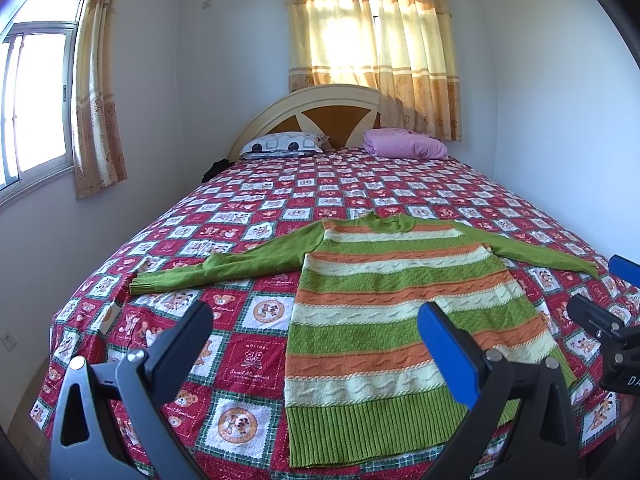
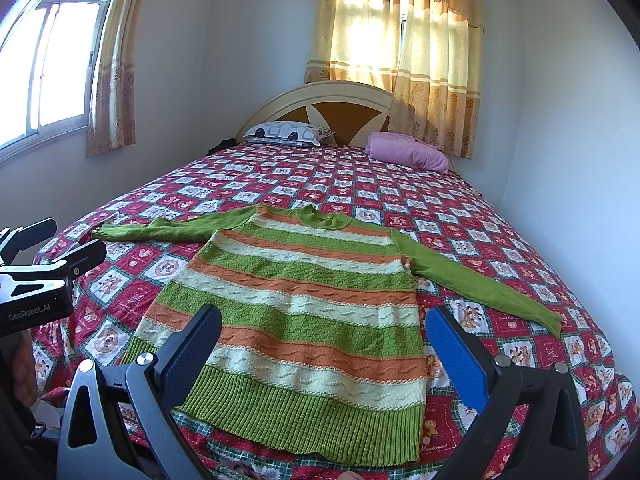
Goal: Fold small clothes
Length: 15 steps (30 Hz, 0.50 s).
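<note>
A small knitted sweater (image 1: 396, 304) (image 2: 304, 312) with green, orange and cream stripes lies flat on the bed, both green sleeves spread out sideways, its green ribbed hem nearest me. My left gripper (image 1: 316, 316) hovers open over the sweater's lower left edge, nothing between its fingers. My right gripper (image 2: 324, 324) hovers open above the lower body of the sweater, also holding nothing. In the left wrist view the right gripper (image 1: 604, 292) shows at the right edge; in the right wrist view the left gripper (image 2: 60, 240) shows at the left edge.
The bed (image 1: 280, 184) wears a red checked bear-print cover. A patterned pillow (image 1: 282, 144) and a folded pink blanket (image 1: 404, 144) lie by the headboard (image 1: 320, 116). Curtained windows are behind and to the left. A hand (image 2: 24, 372) shows at the left edge.
</note>
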Tool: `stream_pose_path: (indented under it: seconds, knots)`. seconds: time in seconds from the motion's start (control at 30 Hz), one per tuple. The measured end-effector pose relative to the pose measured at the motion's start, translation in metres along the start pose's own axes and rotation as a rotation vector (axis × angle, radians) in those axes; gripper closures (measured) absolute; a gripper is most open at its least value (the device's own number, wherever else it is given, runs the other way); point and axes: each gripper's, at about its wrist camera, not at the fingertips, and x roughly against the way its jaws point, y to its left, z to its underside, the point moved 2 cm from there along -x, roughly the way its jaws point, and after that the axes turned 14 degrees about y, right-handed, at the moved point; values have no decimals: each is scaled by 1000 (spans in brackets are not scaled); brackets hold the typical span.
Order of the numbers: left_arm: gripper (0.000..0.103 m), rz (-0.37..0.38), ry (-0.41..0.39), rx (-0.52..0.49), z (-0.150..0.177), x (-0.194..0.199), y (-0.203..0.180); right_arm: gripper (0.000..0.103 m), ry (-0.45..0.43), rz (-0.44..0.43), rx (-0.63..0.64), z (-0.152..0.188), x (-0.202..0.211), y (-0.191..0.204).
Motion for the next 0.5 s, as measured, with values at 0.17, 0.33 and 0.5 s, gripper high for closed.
stream_pose_path:
  seconds: [0.17,0.33,0.5]
  knots:
    - [0,-1,4,-1,3,-2,1,1,6,-4,6,3,-2,0]
    - [0,-5,22,-11,4,-12,2,1,28,-10,13,3,-12,-3]
    - [0,-13,43,-35,-1,-26,-1,1,58,8,5,2,-27,-14]
